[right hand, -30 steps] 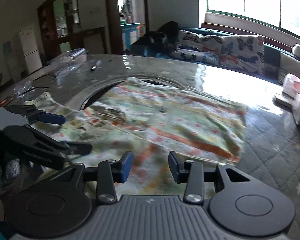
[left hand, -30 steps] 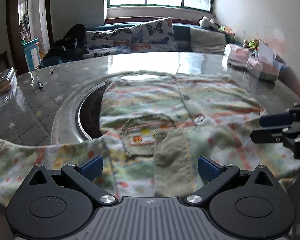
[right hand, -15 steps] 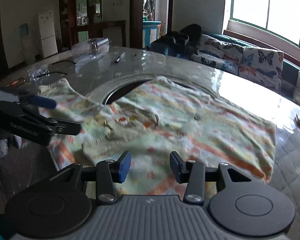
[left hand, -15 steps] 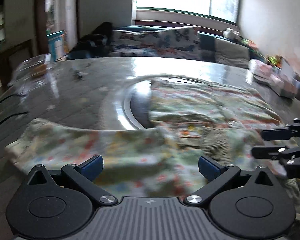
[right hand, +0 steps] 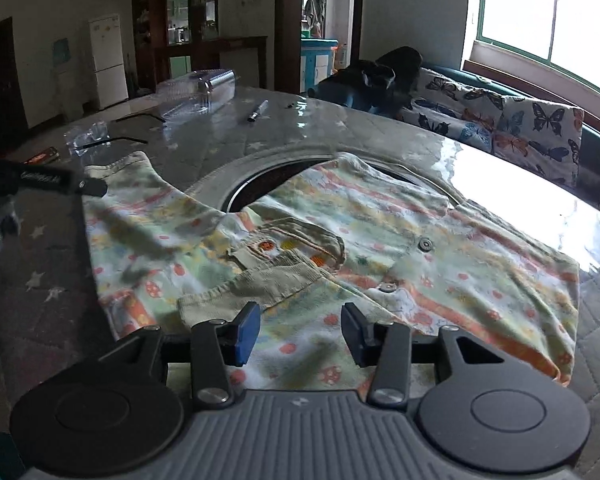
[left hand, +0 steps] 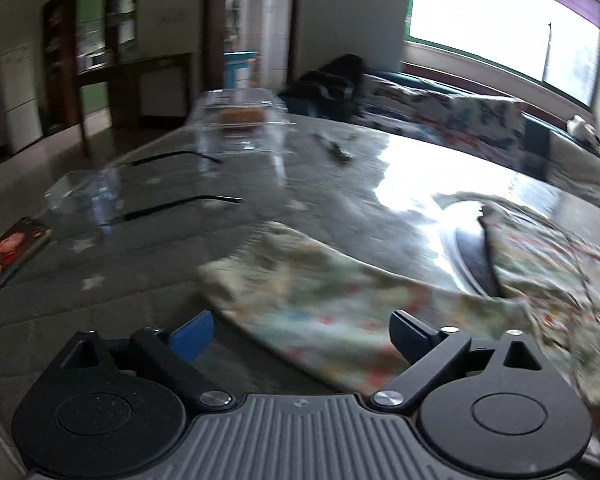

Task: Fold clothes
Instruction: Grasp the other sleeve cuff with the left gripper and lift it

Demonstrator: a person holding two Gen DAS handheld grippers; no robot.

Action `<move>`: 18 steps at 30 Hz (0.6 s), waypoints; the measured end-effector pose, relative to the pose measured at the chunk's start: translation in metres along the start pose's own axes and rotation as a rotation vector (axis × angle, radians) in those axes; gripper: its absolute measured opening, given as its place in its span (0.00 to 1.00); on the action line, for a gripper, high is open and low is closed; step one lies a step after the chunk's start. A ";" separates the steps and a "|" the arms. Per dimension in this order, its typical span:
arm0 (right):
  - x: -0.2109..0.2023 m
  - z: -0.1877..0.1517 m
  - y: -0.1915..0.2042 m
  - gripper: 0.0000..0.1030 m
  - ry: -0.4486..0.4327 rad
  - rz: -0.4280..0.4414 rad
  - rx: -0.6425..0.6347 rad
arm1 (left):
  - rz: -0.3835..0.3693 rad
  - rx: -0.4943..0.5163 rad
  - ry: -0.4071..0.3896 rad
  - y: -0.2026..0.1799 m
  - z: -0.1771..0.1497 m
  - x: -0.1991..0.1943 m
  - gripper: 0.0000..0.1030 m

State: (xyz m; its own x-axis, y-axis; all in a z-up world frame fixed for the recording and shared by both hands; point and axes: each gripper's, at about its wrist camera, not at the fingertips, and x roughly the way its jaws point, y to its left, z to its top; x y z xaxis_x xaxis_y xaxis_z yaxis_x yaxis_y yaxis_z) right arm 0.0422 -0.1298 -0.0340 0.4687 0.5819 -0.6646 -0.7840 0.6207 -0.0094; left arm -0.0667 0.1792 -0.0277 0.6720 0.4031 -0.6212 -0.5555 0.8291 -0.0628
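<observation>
Left wrist view has our left gripper (left hand: 302,334) closing from wide over the sleeve (left hand: 300,300), whose length runs up-left across the table (left hand: 180,248), nothing pinched yet, while our right gripper (right hand: 298,330) hovers half-open over the shirt (right hand: 340,248).

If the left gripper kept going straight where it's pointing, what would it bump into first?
Probably the sleeve of the patterned shirt: it lies spread on the table right ahead of the left gripper, whose jaws are closing with nothing pinched. Blur makes depth uncertain.
</observation>
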 end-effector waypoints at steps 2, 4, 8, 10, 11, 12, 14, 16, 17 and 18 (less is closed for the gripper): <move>-0.002 0.000 0.002 0.44 -0.005 0.005 0.001 | 0.030 -0.032 -0.005 0.011 0.004 0.004 0.86; -0.005 0.001 0.003 0.44 -0.011 0.009 0.002 | 0.053 -0.064 -0.005 0.021 0.009 0.010 0.80; -0.007 0.000 0.005 0.44 -0.014 0.017 0.007 | 0.078 -0.114 0.000 0.034 0.017 0.021 0.74; -0.008 0.000 0.006 0.44 -0.016 0.020 0.011 | 0.080 -0.129 0.007 0.038 0.019 0.025 0.68; -0.009 0.000 0.006 0.44 -0.017 0.021 0.012 | 0.076 -0.139 0.015 0.040 0.019 0.028 0.64; -0.009 0.000 0.006 0.44 -0.018 0.021 0.013 | 0.074 -0.147 0.018 0.042 0.018 0.029 0.60; -0.010 0.000 0.006 0.44 -0.019 0.021 0.015 | 0.070 -0.161 0.024 0.044 0.018 0.031 0.56; -0.010 0.000 0.006 0.44 -0.021 0.021 0.018 | 0.074 -0.161 0.023 0.044 0.017 0.031 0.48; -0.011 -0.001 0.006 0.44 -0.022 0.020 0.020 | 0.070 -0.160 0.022 0.044 0.017 0.031 0.37; -0.011 -0.001 0.006 0.44 -0.024 0.020 0.024 | 0.064 -0.162 0.023 0.045 0.017 0.031 0.32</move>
State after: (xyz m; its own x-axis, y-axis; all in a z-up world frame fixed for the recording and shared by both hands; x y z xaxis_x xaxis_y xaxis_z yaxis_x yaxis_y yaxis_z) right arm 0.0316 -0.1331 -0.0273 0.4631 0.6065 -0.6462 -0.7833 0.6212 0.0217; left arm -0.0626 0.2356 -0.0361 0.6224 0.4425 -0.6456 -0.6696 0.7281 -0.1465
